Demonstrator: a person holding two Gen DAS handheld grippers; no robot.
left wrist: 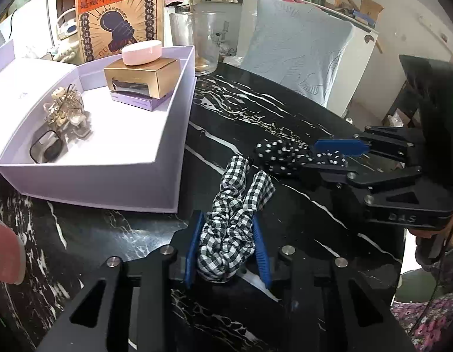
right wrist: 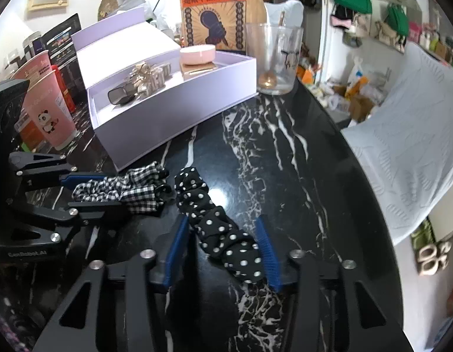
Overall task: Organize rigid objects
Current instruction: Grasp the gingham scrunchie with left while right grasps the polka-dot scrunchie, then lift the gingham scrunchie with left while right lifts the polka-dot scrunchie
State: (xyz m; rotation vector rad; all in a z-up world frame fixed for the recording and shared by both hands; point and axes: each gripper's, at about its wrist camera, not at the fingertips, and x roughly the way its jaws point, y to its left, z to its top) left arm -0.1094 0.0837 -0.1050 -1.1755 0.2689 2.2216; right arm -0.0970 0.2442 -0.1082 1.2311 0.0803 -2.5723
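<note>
Left wrist view: left tongs [left wrist: 227,246] clench the soft, light gingham scrunchie [left wrist: 232,223] mid-bunch; right tongs [right wrist: 223,252] straddle the polka-dot scrunchie [right wrist: 220,228], not yet pinching.

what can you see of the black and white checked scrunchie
The checked scrunchie is gathered gingham fabric, black and white, soft and crumpled. It lies stretched out on the black marble table, beside the lavender box without touching it. The left gripper is shut on its near end, blue pads pressing both sides. Its far end fans out, close to the polka dot scrunchie; contact is unclear.
</note>
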